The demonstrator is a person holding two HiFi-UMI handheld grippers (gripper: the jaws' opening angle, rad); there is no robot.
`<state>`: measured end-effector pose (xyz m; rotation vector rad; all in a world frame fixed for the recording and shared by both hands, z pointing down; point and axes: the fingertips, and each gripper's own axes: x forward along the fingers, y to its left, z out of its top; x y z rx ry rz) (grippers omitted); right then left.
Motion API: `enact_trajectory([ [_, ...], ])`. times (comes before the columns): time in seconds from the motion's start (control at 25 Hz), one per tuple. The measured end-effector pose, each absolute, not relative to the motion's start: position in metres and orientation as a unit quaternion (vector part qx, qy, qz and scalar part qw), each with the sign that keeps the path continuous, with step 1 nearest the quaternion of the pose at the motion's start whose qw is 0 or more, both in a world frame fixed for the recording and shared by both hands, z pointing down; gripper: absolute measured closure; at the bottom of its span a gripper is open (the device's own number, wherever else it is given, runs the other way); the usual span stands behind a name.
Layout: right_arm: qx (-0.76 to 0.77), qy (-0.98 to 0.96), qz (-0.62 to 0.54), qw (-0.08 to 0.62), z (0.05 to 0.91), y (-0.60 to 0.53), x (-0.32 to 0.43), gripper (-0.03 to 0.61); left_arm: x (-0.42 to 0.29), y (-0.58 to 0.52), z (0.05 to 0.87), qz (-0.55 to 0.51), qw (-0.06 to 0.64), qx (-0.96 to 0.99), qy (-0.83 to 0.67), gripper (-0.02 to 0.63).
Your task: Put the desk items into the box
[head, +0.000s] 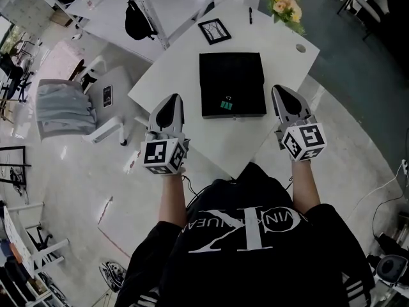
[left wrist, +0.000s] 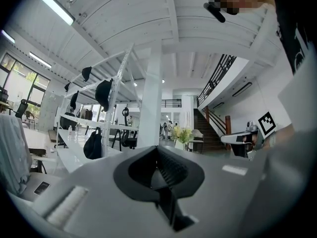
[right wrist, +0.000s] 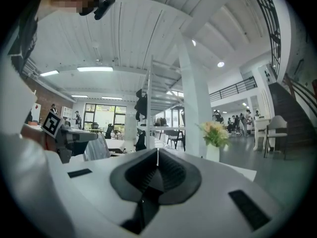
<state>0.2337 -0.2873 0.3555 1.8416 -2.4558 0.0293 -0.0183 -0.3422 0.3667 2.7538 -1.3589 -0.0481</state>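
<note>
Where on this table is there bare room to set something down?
Bare strip between the black box and the near edge of the table; also right of the box. The far end is crowded: picture frame, pen, flowers.

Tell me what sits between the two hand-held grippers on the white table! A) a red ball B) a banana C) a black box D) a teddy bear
C: a flat black box lies on the white table, between the left hand-held gripper and the right hand-held gripper.
</note>
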Motion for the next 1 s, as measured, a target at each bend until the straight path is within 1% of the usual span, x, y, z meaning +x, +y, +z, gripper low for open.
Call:
enact_trajectory([
  [1.0, 0.598, -0.8, 0.025, 0.04, 0.369, -0.286, 0.241, 0.56, -0.013, -0.347, 0.381, -0.006, 0.05, 0.893, -0.447, 0.603],
])
